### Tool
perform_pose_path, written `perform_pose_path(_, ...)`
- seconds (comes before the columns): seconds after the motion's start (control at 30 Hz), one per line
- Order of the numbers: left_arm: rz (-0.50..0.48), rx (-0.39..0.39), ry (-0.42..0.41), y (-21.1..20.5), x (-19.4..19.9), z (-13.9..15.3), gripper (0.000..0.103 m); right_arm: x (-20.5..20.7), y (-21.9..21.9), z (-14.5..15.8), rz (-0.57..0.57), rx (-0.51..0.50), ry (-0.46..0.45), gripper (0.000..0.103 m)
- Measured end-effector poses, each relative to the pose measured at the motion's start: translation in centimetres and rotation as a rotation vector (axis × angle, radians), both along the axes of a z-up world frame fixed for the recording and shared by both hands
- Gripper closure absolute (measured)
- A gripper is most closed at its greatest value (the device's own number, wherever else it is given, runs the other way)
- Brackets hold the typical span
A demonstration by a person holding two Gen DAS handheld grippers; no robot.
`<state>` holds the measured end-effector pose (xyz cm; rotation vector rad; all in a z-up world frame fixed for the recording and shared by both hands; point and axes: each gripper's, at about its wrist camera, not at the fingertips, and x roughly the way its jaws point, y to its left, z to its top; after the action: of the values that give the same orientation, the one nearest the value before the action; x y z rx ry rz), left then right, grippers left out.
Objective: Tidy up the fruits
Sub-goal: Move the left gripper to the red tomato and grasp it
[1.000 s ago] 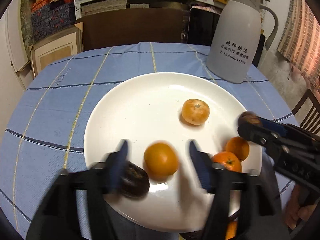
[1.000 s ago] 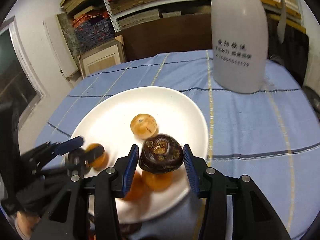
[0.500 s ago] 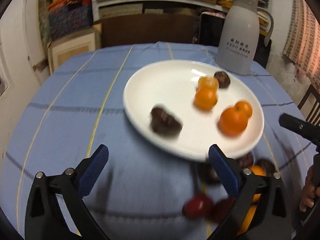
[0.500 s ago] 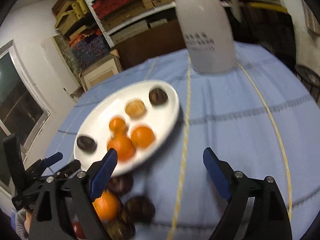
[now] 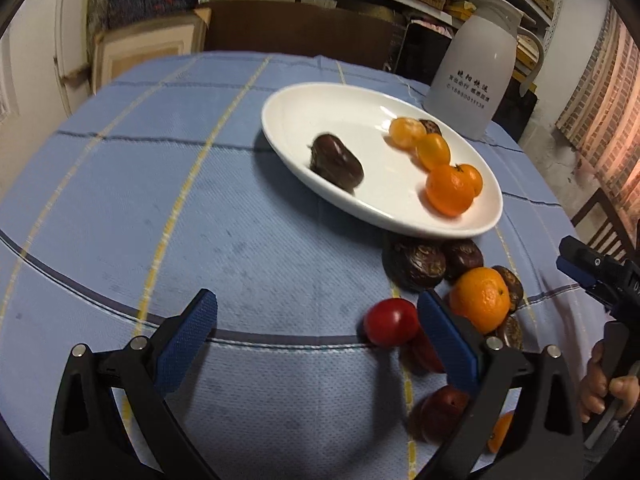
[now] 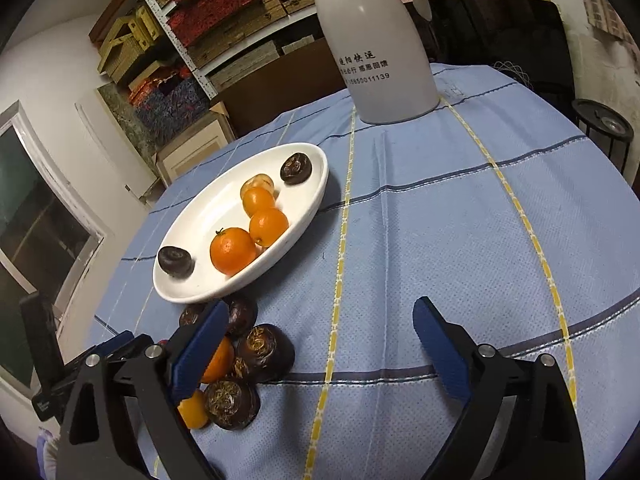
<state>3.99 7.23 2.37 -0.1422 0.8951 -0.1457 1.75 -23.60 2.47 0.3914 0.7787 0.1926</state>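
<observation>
A white plate (image 5: 304, 120) (image 6: 200, 216) holds several oranges (image 5: 448, 190) (image 6: 233, 250) and two dark water chestnuts (image 5: 336, 162) (image 6: 175, 261) (image 6: 296, 168). Loose fruit lies on the cloth in front of the plate: an orange (image 5: 480, 298), dark chestnuts (image 5: 414, 262) (image 6: 264, 346) and a red fruit (image 5: 390, 321). My left gripper (image 5: 316, 340) is open and empty above the cloth, left of the pile. My right gripper (image 6: 320, 344) is open and empty, the pile by its left finger. It also shows at the left wrist view's right edge (image 5: 596, 272).
A white thermos jug (image 5: 476, 76) (image 6: 376, 44) stands behind the plate on the blue checked tablecloth (image 5: 160, 200) (image 6: 440, 220). Shelves with boxes and a framed panel line the wall beyond. A wooden chair (image 5: 600, 220) stands to the right of the table.
Both grippers let go of their fruit on the plate, opened wide and drew back toward the table's near side. The loose pile has come into view.
</observation>
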Motion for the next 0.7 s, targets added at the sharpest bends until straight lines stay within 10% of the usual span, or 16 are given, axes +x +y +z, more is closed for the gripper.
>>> perform_pose_path(0.27,0.003,0.031,0.029,-0.1,0.6,-0.6,0.004,0.0,0.0,-0.2,-0.001,0.004,0.016,0.009)
perform_pose_path(0.4,0.221,0.188,-0.041,2.7,-0.3,0.8,0.005,0.0,-0.1,-0.1,-0.004,0.011,0.015,0.009)
perform_pose_path(0.53,0.148,0.009,-0.062,3.3,-0.8,1.1,0.005,-0.2,0.3,0.1,0.010,0.004,0.000,0.009)
perform_pose_path(0.7,0.079,0.118,-0.001,1.0,0.5,-0.6,0.005,-0.1,0.8,0.1,0.027,-0.027,-0.007,0.009)
